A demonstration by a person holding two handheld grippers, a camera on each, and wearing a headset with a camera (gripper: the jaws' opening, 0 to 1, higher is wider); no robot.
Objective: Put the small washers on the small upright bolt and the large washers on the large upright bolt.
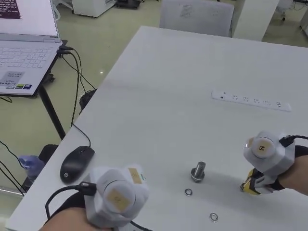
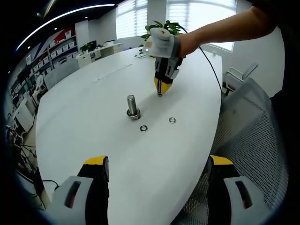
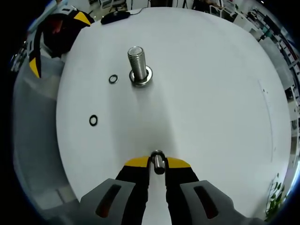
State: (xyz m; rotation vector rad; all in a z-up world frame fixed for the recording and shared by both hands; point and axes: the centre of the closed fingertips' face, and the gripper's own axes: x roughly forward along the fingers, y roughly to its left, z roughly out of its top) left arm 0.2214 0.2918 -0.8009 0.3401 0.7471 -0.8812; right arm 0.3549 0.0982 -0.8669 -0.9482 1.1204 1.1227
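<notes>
Legible text: none. Marked items, all too small or blurred to read:
- right cap label (image 1: pixel 262 147), tan with a dark mark, on top of the right gripper (image 1: pixel 247 186);
- left cap label (image 1: pixel 117 197), tan, on top of the left gripper (image 2: pixel 158 161);
- mouse (image 1: pixel 77 163), round logo, just left of the left gripper;
- stickers (image 1: pixel 13 79) on the laptop (image 1: pixel 29 53), far left beyond it;
- power strip (image 1: pixel 251 101), faint print, beyond the right gripper.
</notes>
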